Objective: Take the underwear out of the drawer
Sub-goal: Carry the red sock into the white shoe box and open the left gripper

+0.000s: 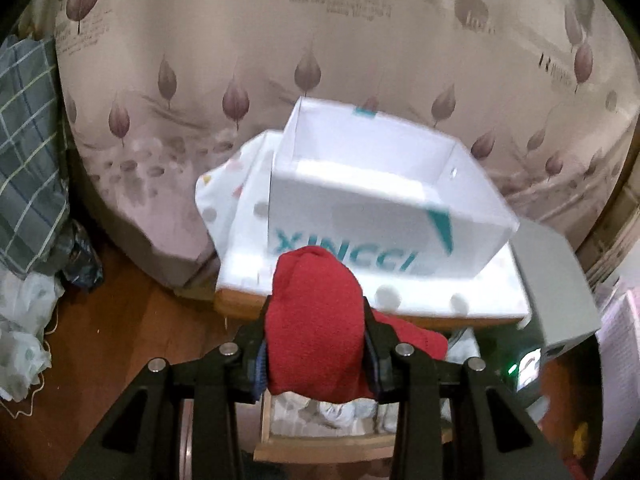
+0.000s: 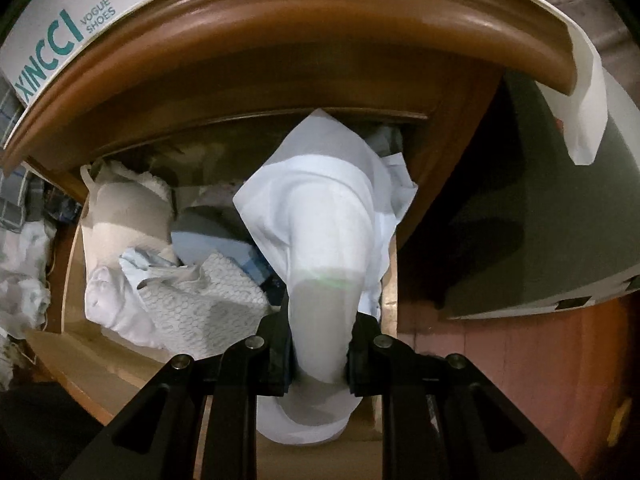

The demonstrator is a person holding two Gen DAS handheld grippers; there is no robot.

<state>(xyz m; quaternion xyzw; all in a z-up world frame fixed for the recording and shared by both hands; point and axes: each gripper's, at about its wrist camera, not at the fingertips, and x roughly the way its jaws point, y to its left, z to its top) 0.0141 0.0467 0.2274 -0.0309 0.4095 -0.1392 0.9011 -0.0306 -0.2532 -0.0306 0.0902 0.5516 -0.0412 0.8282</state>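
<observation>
My left gripper [image 1: 316, 344] is shut on red underwear [image 1: 316, 320] and holds it above the open wooden drawer [image 1: 320, 446], in front of a white XINCCI shoe box [image 1: 360, 208]. My right gripper [image 2: 318, 356] is shut on white underwear [image 2: 324, 248], lifted over the right side of the drawer [image 2: 72, 276]. Several white and pale garments [image 2: 180, 292] lie bunched in the drawer. A beige bra [image 2: 128, 212] lies at its left.
The shoe box stands on the white-covered nightstand top [image 1: 440, 300], whose wooden edge [image 2: 280, 12] overhangs the drawer. A bed with leaf-print sheet [image 1: 280, 60] is behind. A grey box [image 1: 556, 288] is at right, a plaid cloth [image 1: 28, 160] and plastic bags [image 1: 24, 320] at left.
</observation>
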